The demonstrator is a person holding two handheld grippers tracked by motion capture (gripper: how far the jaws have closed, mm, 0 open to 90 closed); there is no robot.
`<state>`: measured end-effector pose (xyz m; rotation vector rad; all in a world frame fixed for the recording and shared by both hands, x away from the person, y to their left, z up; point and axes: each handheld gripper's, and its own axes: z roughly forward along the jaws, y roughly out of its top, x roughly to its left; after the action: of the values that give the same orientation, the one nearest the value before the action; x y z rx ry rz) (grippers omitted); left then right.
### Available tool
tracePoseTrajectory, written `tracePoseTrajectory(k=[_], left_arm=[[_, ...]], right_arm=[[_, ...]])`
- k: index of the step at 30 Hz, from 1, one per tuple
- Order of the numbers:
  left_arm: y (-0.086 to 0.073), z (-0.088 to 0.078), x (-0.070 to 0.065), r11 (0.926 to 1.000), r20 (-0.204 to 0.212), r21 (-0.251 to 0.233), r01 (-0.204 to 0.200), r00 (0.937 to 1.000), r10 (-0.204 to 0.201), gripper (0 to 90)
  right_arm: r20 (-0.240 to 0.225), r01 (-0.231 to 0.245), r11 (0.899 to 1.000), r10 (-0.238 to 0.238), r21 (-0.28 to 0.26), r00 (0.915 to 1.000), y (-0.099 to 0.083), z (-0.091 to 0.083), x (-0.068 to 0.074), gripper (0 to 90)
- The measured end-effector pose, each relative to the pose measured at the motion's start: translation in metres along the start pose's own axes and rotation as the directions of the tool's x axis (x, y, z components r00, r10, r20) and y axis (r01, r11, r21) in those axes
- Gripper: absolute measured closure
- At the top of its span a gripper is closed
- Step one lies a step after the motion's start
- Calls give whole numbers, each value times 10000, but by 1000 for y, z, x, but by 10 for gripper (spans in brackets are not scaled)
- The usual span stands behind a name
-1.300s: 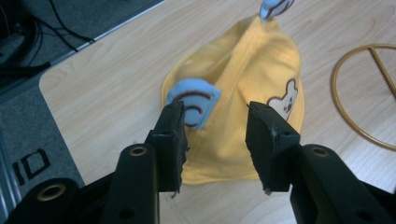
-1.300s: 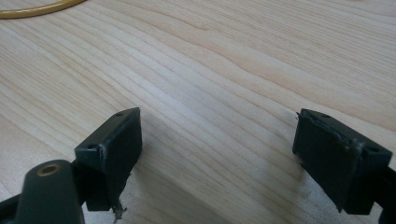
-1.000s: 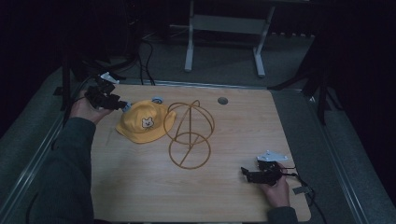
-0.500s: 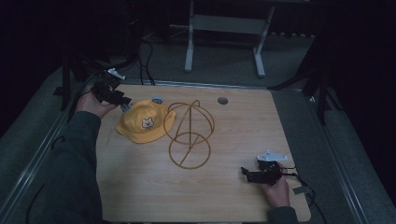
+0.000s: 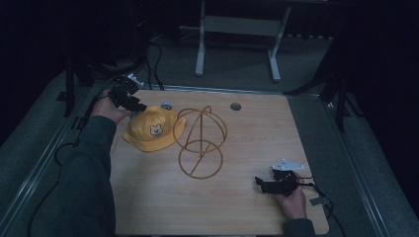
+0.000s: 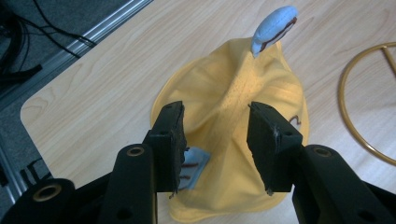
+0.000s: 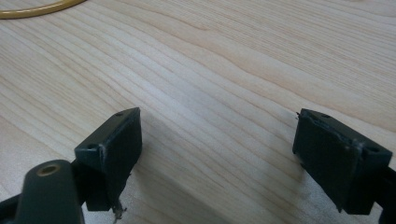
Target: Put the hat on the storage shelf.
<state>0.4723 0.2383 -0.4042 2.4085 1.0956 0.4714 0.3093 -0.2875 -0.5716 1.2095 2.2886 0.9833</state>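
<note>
A yellow cloth hat with a small bear face lies on the back left of the wooden table. It has a light blue ear at its far side and another blue flap near my jaws. My left gripper hovers at the hat's back-left rim. In the left gripper view it is open, with a raised fold of the hat seen between the jaws, untouched. My right gripper rests at the front right; it is open over bare wood.
A gold wire stand of a base ring and upright hoops stands just right of the hat; part of its ring lies close to the hat's brim. A round grommet sits at the table's back. Cables trail past the left edge.
My left hand has moved a little to the right, closer over the hat's rim. The right hand, hat and stand have not moved.
</note>
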Motion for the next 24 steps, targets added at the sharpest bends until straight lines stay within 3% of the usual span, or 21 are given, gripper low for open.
tracePoseTrajectory(k=[8, 11, 24], left_arm=[[7, 15, -5, 9996, 222, 176, -203, 9996, 199, 558], [8, 22, -8, 9986, 342, 455, -285, 9991, 270, 554], [14, 36, -7, 9990, 43, 425, -107, 9999, 106, 524]], right_arm=[[-1, -3, 10000, 3, 2, 10000, 0, 0, 0, 157], [-3, -2, 10000, 2, 2, 10000, 0, 0, 0, 156], [-4, -7, 10000, 7, 8, 10000, 0, 0, 0, 156]])
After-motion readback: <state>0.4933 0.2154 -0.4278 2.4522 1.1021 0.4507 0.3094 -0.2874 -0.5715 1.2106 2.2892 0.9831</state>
